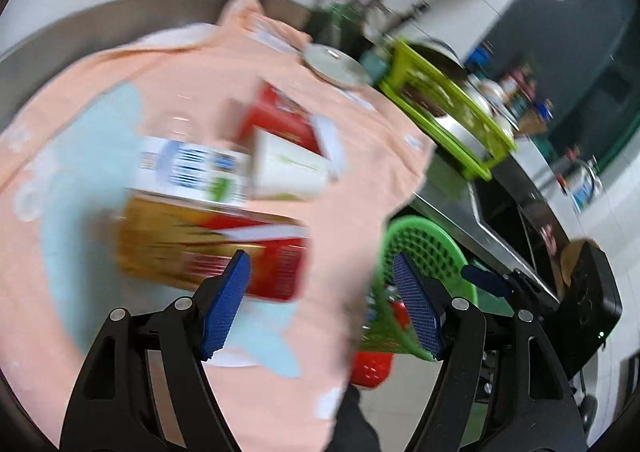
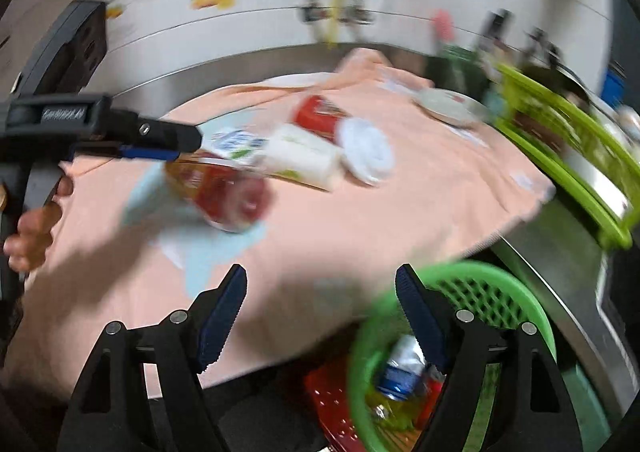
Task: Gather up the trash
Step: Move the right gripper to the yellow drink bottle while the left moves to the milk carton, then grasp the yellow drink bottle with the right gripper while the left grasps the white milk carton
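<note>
Trash lies on a peach cloth (image 1: 340,179): a red and gold box (image 1: 212,248), a white and blue carton (image 1: 192,167), a white paper cup (image 1: 288,171) on its side and a red box (image 1: 284,119). My left gripper (image 1: 320,304) is open and empty just in front of the red and gold box. My right gripper (image 2: 320,292) is open and empty over the cloth's near edge, beside the green basket (image 2: 488,292), which holds a crushed bottle (image 2: 400,372) and other trash. In the right wrist view the left gripper (image 2: 176,147) reaches in over the carton (image 2: 240,143).
A lime green dish rack (image 1: 440,107) and a plate (image 1: 336,63) stand at the back right. A steel counter with a sink (image 1: 492,219) runs to the right. A red basket (image 2: 332,392) sits below the green one. A white lid (image 2: 368,155) lies by the cup (image 2: 304,159).
</note>
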Demonstrator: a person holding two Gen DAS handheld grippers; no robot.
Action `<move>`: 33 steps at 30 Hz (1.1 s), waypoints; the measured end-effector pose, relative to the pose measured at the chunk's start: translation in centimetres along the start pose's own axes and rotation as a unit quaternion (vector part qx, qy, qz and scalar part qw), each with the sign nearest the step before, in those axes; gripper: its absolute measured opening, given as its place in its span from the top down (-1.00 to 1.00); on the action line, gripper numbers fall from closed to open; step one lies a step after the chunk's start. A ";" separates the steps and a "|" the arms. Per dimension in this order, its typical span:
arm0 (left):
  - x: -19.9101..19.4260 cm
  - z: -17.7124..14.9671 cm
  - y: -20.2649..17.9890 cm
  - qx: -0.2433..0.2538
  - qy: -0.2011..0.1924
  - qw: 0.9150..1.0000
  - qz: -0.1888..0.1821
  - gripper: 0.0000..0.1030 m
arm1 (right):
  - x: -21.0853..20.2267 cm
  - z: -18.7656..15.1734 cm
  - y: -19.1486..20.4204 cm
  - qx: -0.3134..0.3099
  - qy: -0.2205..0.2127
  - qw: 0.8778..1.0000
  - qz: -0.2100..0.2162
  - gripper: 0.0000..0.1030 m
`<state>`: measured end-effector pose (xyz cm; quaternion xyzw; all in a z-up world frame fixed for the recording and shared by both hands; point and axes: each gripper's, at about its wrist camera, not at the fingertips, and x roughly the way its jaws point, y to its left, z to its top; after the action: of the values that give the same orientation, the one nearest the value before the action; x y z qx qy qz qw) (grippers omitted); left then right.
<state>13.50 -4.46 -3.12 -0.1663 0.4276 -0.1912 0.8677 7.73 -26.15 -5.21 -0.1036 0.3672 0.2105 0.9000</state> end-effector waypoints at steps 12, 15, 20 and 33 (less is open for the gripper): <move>-5.6 1.0 10.3 -0.081 -0.053 0.994 0.050 -0.42 | 5.8 5.8 9.7 -0.208 0.046 0.977 0.035 -0.44; -5.8 0.8 11.9 -0.097 -0.057 0.992 0.054 -0.42 | 7.3 6.6 11.1 -0.242 0.058 0.968 0.035 -0.44; -5.9 0.6 13.6 -0.114 -0.058 0.990 0.057 -0.42 | 10.1 7.5 13.6 -0.310 0.082 0.947 0.020 -0.44; -5.0 0.7 15.3 -0.126 -0.052 0.989 0.064 -0.42 | 15.4 7.6 16.0 -0.395 0.108 0.912 -0.021 -0.42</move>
<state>14.16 11.37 -6.25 -0.2560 0.4125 -0.0715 0.8713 15.00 -4.67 -11.22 -0.4803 0.3473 0.3069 0.7447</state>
